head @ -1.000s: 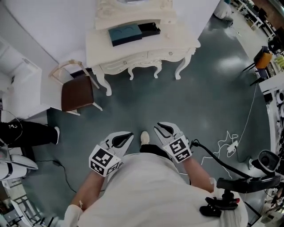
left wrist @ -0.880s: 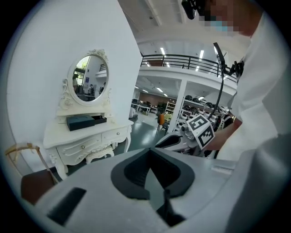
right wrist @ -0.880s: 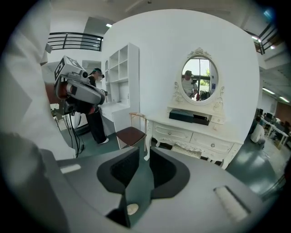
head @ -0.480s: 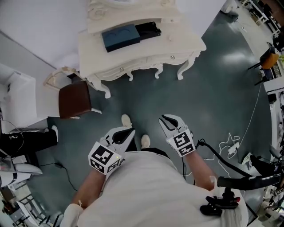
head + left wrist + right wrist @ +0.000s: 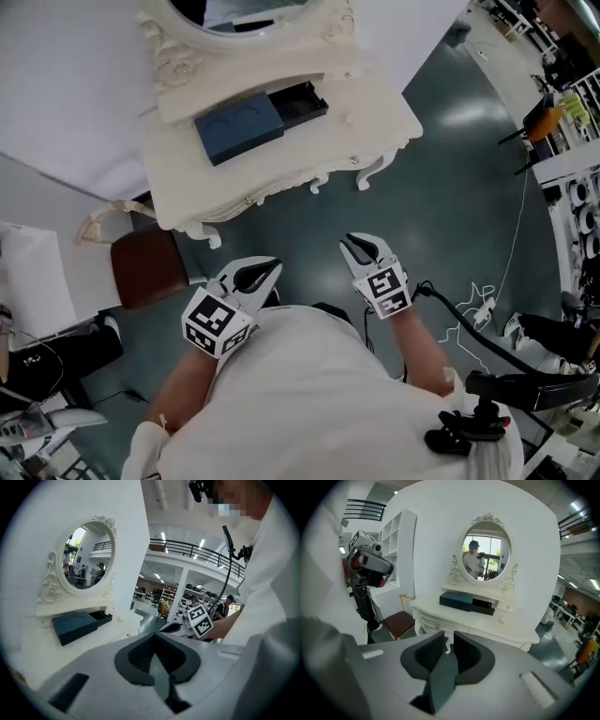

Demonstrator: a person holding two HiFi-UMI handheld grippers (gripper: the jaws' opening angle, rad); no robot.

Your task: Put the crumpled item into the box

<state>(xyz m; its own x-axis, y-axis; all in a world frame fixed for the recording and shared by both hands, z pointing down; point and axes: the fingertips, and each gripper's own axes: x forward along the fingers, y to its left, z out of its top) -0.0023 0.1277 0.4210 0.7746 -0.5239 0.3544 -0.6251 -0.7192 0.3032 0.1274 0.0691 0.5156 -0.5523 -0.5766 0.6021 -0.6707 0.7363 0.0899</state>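
Box (image 5: 255, 122), dark blue and flat, lies on a cream dressing table (image 5: 309, 164) at the far side of the scene, its tray slid out to the right. Head view, looking steeply down: an oval mirror (image 5: 244, 11) rises behind the box, and a brown-seated chair (image 5: 148, 269) stands at the table's left end. The left gripper (image 5: 269, 269) and the right gripper (image 5: 351, 244) are held close to the person's body above a grey-green floor (image 5: 450, 187), both well apart from the box.

Left gripper view: the left gripper (image 5: 153, 637) has its jaws pressed together with nothing between them. The box (image 5: 77, 625) sits far left on the table (image 5: 33, 646), below the mirror (image 5: 86, 557).

Right gripper view: the right gripper (image 5: 448, 637) has its jaws a little apart, nothing between them. Straight ahead are the table (image 5: 487, 620), the box (image 5: 466, 602) under the mirror (image 5: 486, 550), and the chair (image 5: 398, 623) to the left.
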